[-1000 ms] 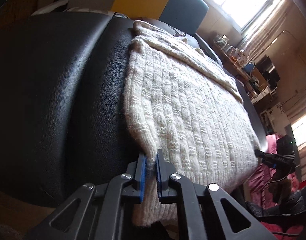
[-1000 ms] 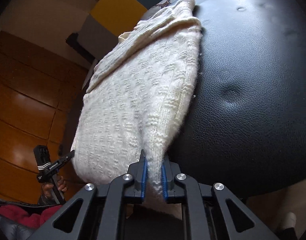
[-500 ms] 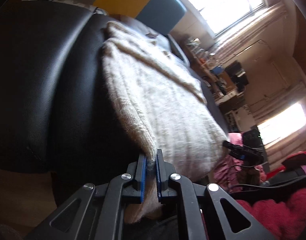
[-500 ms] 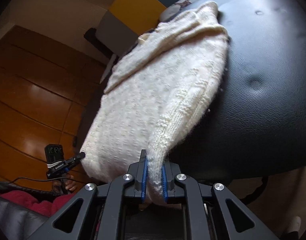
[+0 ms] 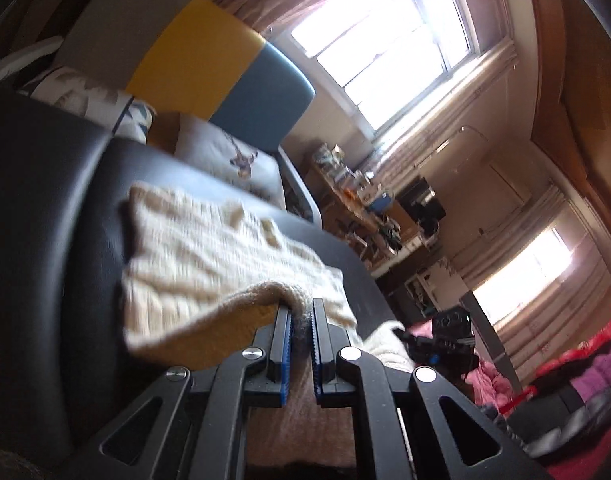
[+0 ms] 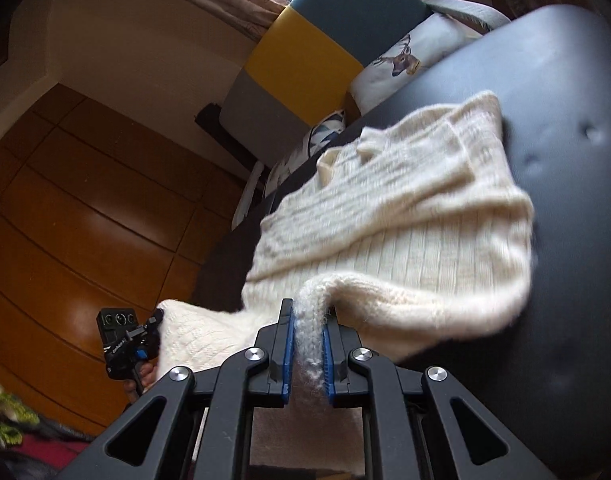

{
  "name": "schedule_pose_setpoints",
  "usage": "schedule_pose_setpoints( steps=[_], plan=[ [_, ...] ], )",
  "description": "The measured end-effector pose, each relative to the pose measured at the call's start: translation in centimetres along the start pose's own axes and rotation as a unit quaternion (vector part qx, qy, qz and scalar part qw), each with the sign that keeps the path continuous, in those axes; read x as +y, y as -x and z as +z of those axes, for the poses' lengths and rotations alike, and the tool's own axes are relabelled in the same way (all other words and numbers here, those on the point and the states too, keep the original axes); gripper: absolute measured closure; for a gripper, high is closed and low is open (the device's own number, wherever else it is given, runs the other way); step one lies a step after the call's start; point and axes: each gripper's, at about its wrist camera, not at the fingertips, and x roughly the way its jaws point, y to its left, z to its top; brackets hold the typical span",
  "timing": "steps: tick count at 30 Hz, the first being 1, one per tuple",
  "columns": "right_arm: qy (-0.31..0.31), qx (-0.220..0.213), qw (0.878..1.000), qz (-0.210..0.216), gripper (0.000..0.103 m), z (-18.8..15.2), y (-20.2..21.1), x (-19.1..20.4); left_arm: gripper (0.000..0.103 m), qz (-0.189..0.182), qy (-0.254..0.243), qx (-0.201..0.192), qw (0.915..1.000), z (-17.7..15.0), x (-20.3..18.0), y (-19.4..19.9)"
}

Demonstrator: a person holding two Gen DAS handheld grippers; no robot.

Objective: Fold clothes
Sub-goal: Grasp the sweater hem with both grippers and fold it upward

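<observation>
On black leather (image 6: 577, 240), both tools grip (seemingly) ribbed cream knit (image 6: 405, 216).

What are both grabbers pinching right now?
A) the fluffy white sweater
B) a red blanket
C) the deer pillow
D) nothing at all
A: the left gripper and the right gripper each have their fingers closed on an edge of the cream knitted sweater, lifting it over the black seat.

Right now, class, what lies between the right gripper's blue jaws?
A bunched edge of the cream knitted sweater, pinched in the right gripper; the right wrist view shows it.
</observation>
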Motion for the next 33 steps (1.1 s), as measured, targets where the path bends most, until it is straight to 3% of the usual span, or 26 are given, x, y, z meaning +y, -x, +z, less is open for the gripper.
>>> schedule_pose_setpoints(
  steps=[4, 7, 12, 14, 16, 26, 28, 30, 32, 33],
  plan=[
    [0.000, -0.005, 1.000, -0.011, 0.091, 3.8, -2.0, -0.7, 0.096, 0.009, 0.022, -0.024, 0.9994, 4.2, 2.5, -3.6],
    [-0.011, -0.008, 1.000, -0.017, 0.091, 6.6, -3.2, -2.1, 0.096, 0.025, 0.070, -0.031, 0.9967, 7.1, 6.0, -6.7],
    [-0.061, 0.000, 0.997, -0.055, 0.091, 10.7, -6.4, -6.6, 0.096, 0.093, 0.137, 0.003, 0.9861, 9.4, 12.6, -13.2],
    [-0.073, 0.017, 0.995, -0.070, 0.091, 10.7, -7.6, -8.3, 0.096, 0.116, 0.145, 0.028, 0.9821, 8.6, 14.3, -15.0],
    [-0.085, 0.021, 0.994, -0.059, 0.092, 10.0, -8.2, -9.5, 0.096, 0.129, 0.148, 0.049, 0.9792, 7.5, 15.5, -16.2],
    [-0.087, 0.060, 0.994, -0.034, 0.093, 3.8, -5.2, -8.3, 0.096, 0.139, 0.143, 0.072, 0.9773, 1.0, 11.9, -9.7],
    [-0.096, 0.060, 0.993, -0.021, 0.085, 3.0, -4.7, -7.8, 0.096, 0.137, 0.158, 0.072, 0.9753, 0.4, 11.4, -8.6],
    [-0.114, 0.056, 0.992, 0.008, 0.057, 2.6, -4.1, -7.7, 0.093, 0.126, 0.174, 0.066, 0.9744, 0.4, 11.2, -7.8],
    [-0.117, 0.055, 0.991, 0.019, 0.040, 2.3, -3.6, -7.1, 0.093, 0.120, 0.182, 0.060, 0.9741, 0.5, 10.7, -6.9],
    [-0.117, 0.056, 0.991, 0.024, 0.037, 2.1, -3.3, -6.8, 0.093, 0.118, 0.184, 0.055, 0.9743, 0.4, 10.5, -6.3]
  ],
)
